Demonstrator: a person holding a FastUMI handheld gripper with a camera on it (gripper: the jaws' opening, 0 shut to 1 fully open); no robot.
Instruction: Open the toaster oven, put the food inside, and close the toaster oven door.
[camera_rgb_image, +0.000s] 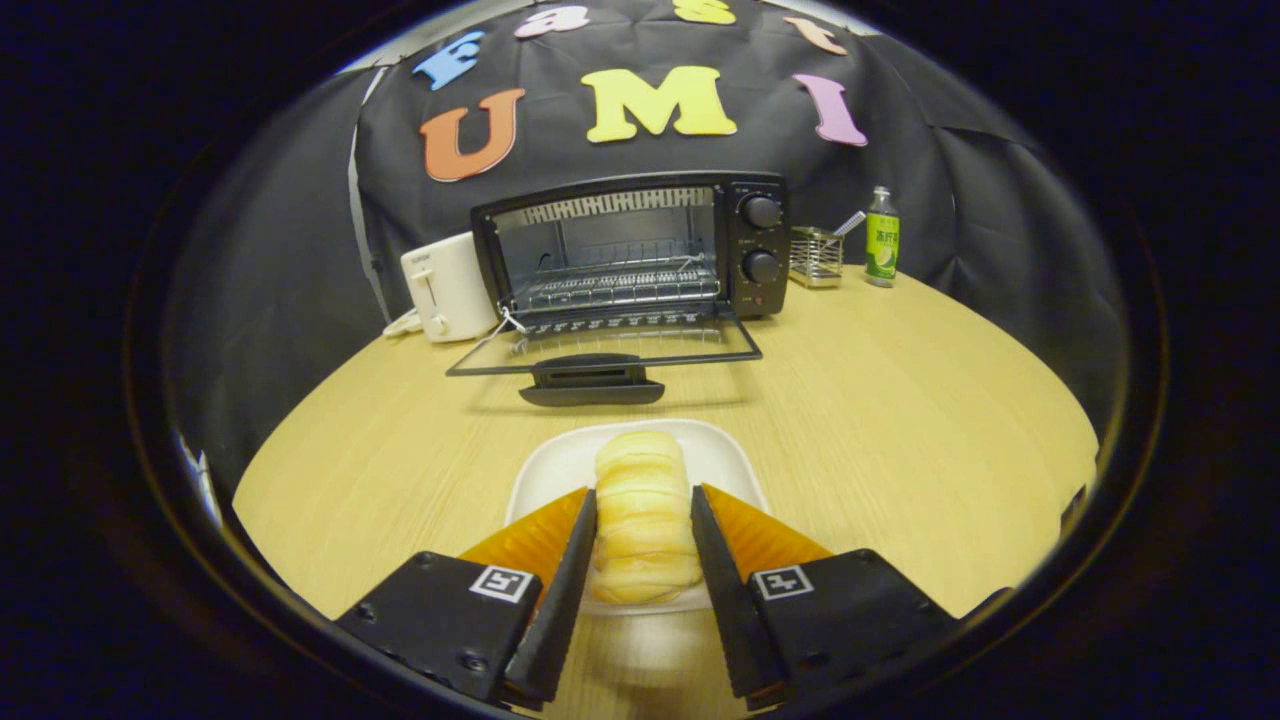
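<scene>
Pale wood-grain table (900, 420): your largest item, carrying everything listed below.

Item 2, toaster oven (630, 250): black, standing at the far side of the table against the booth wall. Its glass door (605, 345) is already dropped flat toward you, handle nearest you, and the wire rack (615, 285) inside sits bare. You can count step 1 of 3 as done.

Item 3, white toaster (445, 285): just beside the oven's left wall, not part of your job.

Item 4, white plate (725, 455): near you, between the open door and your fingers, well apart from the oven.

Item 5, gripper (643, 520): your 2 fingers flank the food, 1 on each side. The inner faces look to be touching or very nearly touching its flanks, but you cannot tell from here whether both are pressing yet.

Item 6, bread roll (640, 480): pale, ridged, lying lengthwise on the plate, between your fingers and reaching just ahead of them.

Item 7, wire basket (815, 258) and green bottle (881, 238): to the right of the oven, clear of your path.

Outstanding, as judged: secure the roll, carry it over the lowered door onto the rack, then lift the door shut. 2 steps remain.
</scene>
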